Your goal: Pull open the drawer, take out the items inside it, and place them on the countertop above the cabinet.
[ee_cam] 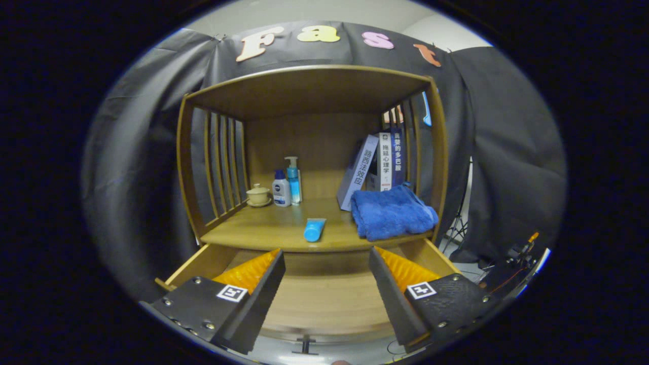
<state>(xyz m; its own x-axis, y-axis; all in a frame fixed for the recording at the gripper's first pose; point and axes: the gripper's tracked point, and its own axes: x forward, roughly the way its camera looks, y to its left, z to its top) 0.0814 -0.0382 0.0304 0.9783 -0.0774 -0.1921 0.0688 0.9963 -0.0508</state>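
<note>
The hand-held gripper [327, 284] hangs spread wide and holding nothing over the pulled-out light wooden drawer [324, 299], while beyond its fingers a small blue tube [314, 229] lies on the wooden cabinet's countertop [263, 233] just beside a folded blue towel [391, 211].

The wooden drawer [324, 299] is pulled right out under the countertop [263, 230], its bare bottom showing between the spread fingers. A light blue tube [314, 229] is laid on the countertop near its front edge, cap end facing forward, just left of a folded blue towel [391, 212].
</note>
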